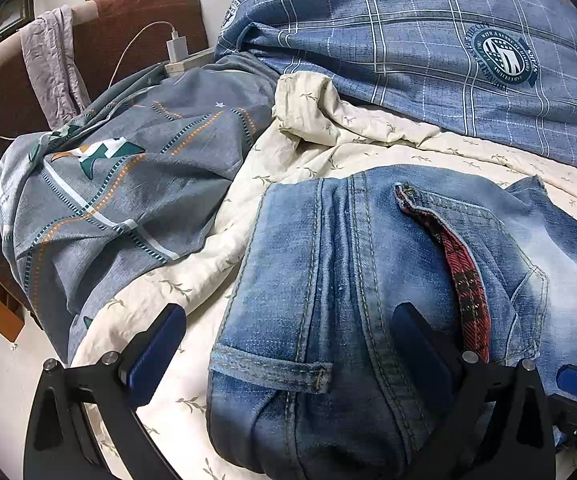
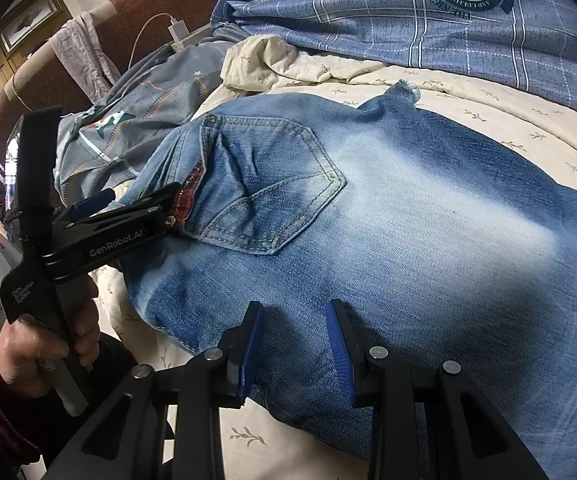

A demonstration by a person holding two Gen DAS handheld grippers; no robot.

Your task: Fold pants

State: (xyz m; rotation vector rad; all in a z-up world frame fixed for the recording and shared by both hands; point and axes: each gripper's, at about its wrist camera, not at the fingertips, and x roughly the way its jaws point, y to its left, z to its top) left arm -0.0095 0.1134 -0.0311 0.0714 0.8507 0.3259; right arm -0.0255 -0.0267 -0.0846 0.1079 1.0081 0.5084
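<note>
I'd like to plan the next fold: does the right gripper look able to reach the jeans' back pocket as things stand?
Probably yes: the right gripper stands open at the jeans' near edge, with only flat denim between it and the back pocket; the left gripper sits beside it.

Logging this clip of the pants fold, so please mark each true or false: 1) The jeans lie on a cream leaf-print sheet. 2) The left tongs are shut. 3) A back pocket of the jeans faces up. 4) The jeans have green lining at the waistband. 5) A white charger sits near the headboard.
1) True: the jeans rest on the cream sheet.
2) False: the left tongs are open, astride the waistband.
3) True: the back pocket shows.
4) False: the lining is red plaid.
5) True: the charger is plugged in there.
</note>
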